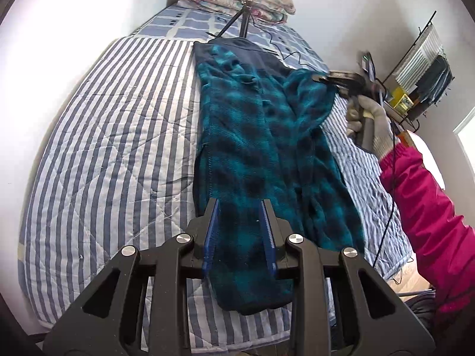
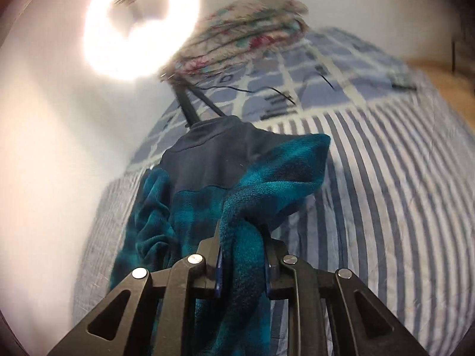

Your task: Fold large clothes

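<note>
the teal fleece garment (image 1: pixel 261 136) lies lengthwise on the striped bed (image 1: pixel 112 136), left gripper (image 1: pixel 241 225) clamped on its near hem, right gripper (image 2: pixel 242 255) pinching one side edge, likely to fold it inward.

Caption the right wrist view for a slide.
Right gripper clamps a fold of the teal plaid fleece garment above the blue-striped quilted bed cover.
</note>
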`<action>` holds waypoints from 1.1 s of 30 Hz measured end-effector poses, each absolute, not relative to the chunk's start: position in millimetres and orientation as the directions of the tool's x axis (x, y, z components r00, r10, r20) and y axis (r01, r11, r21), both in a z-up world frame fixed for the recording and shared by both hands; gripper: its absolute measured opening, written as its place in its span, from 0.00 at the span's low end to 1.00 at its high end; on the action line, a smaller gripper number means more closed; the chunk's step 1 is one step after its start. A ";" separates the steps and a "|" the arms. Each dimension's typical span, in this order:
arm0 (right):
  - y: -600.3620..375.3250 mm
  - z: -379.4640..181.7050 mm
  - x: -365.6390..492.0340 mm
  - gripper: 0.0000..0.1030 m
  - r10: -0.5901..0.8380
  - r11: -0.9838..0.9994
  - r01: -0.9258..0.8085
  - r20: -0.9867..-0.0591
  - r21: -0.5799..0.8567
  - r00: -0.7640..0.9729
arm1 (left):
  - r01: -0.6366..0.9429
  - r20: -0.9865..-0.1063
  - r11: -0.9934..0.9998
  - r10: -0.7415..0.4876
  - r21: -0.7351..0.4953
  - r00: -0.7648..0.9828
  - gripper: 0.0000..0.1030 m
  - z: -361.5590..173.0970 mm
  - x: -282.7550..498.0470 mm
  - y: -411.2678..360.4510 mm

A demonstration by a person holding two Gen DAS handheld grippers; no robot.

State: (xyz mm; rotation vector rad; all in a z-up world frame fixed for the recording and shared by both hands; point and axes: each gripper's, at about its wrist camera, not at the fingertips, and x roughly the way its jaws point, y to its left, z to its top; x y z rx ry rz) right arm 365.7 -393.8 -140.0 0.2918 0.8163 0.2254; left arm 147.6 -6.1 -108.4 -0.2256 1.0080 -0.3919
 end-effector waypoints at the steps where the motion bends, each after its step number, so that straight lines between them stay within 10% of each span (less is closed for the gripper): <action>1: -381.4 -135.3 366.1 0.17 0.278 0.953 -0.102 -0.691 0.286 0.667 | 0.216 -0.773 0.906 -0.423 -0.364 0.473 0.26 -107.0 147.1 -5.2; 14: -223.4 -193.2 409.2 0.22 0.095 0.930 -0.343 -0.812 -0.135 0.577 | 0.196 -0.759 0.902 -0.429 -0.384 0.490 0.26 -98.8 145.7 9.9; 25: -332.0 -144.9 379.5 0.40 0.440 0.897 -0.261 -0.679 0.356 0.587 | 0.177 -0.761 0.902 -0.427 -0.392 0.489 0.26 -101.4 142.4 16.1; 33: -387.2 -142.6 399.3 0.39 0.389 0.914 -0.157 -0.693 0.375 0.607 | 0.141 -0.781 0.914 -0.400 -0.381 0.479 0.26 -112.8 143.0 23.7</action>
